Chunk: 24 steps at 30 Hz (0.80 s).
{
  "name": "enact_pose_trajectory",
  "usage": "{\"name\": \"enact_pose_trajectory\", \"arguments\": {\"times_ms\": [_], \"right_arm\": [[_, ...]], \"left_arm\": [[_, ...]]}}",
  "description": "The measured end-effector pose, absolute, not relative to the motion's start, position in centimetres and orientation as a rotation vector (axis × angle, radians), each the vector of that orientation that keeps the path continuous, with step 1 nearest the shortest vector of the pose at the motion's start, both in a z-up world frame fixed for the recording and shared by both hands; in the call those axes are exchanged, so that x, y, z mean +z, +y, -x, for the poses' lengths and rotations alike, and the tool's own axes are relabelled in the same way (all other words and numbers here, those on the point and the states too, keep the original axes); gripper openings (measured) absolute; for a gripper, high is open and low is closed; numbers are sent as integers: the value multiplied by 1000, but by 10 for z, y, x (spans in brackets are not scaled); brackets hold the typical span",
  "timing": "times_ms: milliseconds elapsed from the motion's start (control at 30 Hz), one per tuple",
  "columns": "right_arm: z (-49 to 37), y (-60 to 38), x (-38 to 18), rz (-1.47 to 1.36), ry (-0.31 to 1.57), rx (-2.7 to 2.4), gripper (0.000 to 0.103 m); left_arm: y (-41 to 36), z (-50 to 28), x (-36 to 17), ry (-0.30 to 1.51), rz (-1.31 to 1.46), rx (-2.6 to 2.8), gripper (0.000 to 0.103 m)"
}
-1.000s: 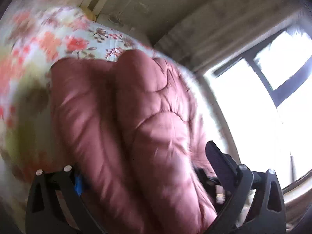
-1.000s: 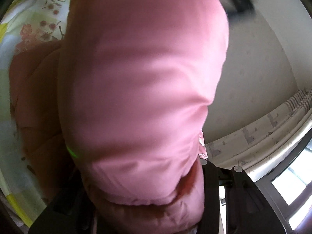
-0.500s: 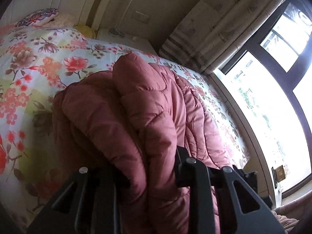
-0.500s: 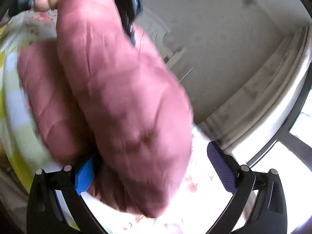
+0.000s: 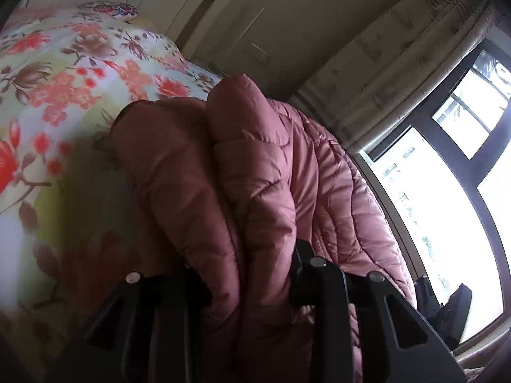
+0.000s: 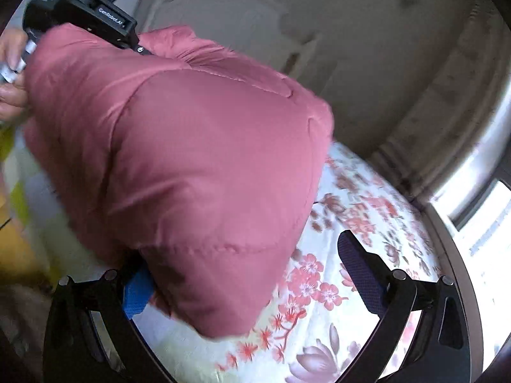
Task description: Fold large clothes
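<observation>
A: Daylight floods in through the window, blown out to white glare.
B: Yes, and the fisheye bends and darkens the corners; the pink puffer jacket smears with motion blur.

"GenRobot.AI" printed on black left claw body.

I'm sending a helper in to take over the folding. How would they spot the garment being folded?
Look at the bed with the floral bedspread beside the window. On it lies a puffy, quilted dusty-pink jacket, one fold pinched in the left gripper. It is the only plain-coloured, stitched padded thing there; everything around it is flower print.
</observation>
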State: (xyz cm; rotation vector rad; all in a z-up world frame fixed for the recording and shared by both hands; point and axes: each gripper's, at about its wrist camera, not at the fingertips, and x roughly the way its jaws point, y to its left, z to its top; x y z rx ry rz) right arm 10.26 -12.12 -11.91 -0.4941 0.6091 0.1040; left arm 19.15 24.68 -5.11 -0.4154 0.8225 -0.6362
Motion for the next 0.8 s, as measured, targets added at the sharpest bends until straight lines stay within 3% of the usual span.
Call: {"name": "enact_pose_trajectory", "arguments": {"times_ms": [133, 333, 400, 433, 467, 500, 600, 800], "right_arm": [[-75, -133, -87, 444, 653, 309, 98], [-68, -132, -8, 50, 449, 444, 98], [-76, -105, -5, 23, 447, 401, 98], [-84, -95, -11, 34, 463, 401, 98], [-99, -74, -31, 122, 535, 405, 98], [-107, -54, -55, 218, 618, 391, 99], [-96, -28, -98, 447, 540, 288, 99], [-99, -31, -96, 427, 544, 293, 99]], "left_arm": [[245, -190, -52, 807, 412, -631, 33], [246, -179, -51, 772, 431, -625, 35], [246, -179, -49, 769, 413, -606, 45], [247, -177, -45, 768, 399, -585, 51], [252, -170, -38, 764, 387, -559, 64], [256, -166, -27, 759, 371, -518, 66], [264, -142, 24, 631, 300, -385, 66], [199, -127, 110, 478, 92, -457, 67]]}}
